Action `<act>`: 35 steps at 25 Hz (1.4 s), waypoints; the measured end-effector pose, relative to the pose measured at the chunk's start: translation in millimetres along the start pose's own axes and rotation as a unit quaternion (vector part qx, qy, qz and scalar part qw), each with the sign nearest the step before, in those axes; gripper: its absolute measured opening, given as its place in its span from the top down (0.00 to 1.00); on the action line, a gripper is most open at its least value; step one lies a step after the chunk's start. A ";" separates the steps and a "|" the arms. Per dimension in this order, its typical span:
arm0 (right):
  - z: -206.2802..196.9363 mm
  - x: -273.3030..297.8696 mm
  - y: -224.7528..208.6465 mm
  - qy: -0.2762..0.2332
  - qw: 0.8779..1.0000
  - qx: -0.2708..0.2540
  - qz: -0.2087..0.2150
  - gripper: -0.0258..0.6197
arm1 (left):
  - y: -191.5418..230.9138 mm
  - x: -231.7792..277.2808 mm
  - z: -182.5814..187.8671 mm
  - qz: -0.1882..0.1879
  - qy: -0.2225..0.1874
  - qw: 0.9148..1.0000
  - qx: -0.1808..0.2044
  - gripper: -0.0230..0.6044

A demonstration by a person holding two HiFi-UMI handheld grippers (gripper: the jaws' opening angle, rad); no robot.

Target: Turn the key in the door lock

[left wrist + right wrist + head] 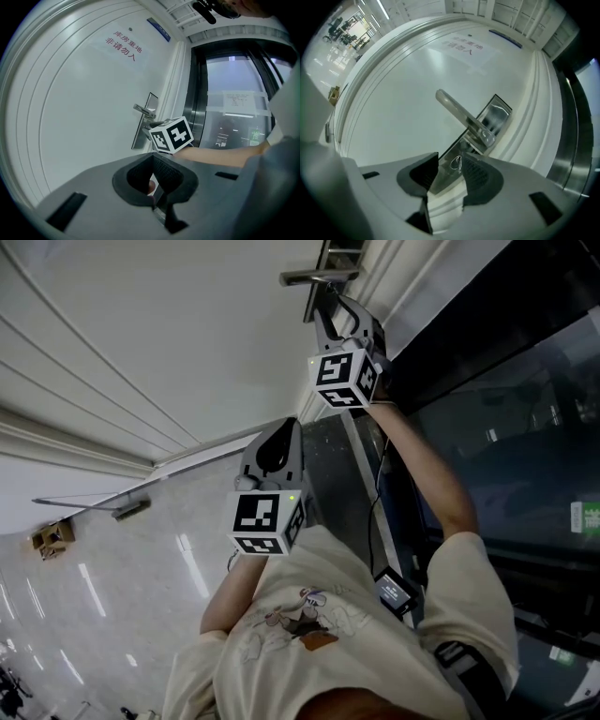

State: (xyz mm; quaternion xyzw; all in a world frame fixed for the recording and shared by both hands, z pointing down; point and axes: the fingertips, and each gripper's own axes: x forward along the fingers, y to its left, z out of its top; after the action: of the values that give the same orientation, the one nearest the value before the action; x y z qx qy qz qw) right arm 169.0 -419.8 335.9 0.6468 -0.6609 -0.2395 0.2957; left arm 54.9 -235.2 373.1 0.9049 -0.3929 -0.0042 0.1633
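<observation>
Your right gripper point(450, 165) is keeping its jaws apart, released and grasping nothing. The key point(456, 162) is sitting in the lock plate point(497, 112) under the lever handle point(457, 110), between these jaws. Your left gripper point(153, 161) is hovering away from the door point(84, 108), jaws clenched together, empty.

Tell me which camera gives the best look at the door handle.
The right gripper view: the door handle sits close and central, its whole lever visible on the metal plate. The left gripper view shows the handle small and farther off. The head view catches it tiny, near the top edge.
</observation>
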 end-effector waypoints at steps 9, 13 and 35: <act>29.8 -58.8 -26.0 -0.049 0.996 0.078 0.008 0.77 | -3.1 -5.8 10.7 0.000 -0.014 1.000 0.003 0.96; 42.6 -97.8 -41.7 -0.082 0.981 0.175 0.007 0.84 | -2.1 -12.6 18.4 0.002 -0.023 1.000 0.004 0.96; 19.3 -218.9 45.4 -0.054 0.905 0.413 0.087 0.95 | -20.3 -49.5 19.0 -0.031 -0.025 0.999 0.009 0.96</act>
State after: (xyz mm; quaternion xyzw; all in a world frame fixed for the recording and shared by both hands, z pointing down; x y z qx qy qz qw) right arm 120.6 -200.7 336.2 0.6373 -0.7690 0.0472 -0.0142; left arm 32.5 -192.5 343.1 0.9177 -0.3687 -0.0280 0.1449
